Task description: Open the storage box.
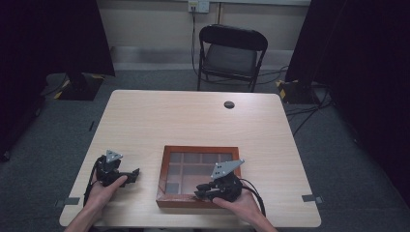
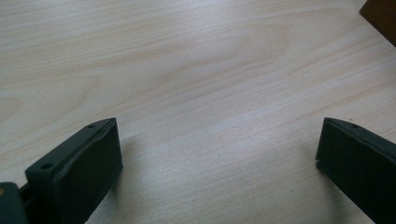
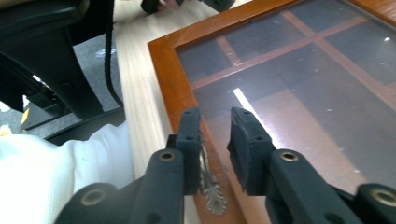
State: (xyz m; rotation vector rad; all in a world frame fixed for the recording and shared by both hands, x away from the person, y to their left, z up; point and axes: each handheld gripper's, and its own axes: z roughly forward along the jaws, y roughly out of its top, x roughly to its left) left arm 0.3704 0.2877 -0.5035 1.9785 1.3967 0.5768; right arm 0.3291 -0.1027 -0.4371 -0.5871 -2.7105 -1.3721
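Pale wood worktop [image 1: 193, 121] fills the middle of the high view, with grey carpet around it. A wooden box [image 1: 164, 174] with a glass lid divided into panes lies near the bottom centre of the frame. Behind the worktop, at top centre, stands a black folding chair [image 1: 232, 50]. A small dark round hole [image 1: 229, 104] sits near the worktop's far edge.

At lower left, the person's left hand [image 1: 104, 191] holds the left gripper [image 1: 131, 174] on the worktop, just left of the box and apart from it. In the left gripper view its jaws stand wide apart at the bottom corners, with bare wood grain between them and a corner of the box [image 2: 380, 16] at upper right.

At lower right of centre, the right hand [image 1: 239, 205] holds the right gripper [image 1: 202, 190] over the box's near edge. In the right gripper view the right gripper [image 3: 215, 128] has its jaws a little apart over the frame and glass, and a small metal clasp [image 3: 210, 186] lies on the frame by the left jaw. A white sleeve [image 3: 60, 172] shows at lower left.
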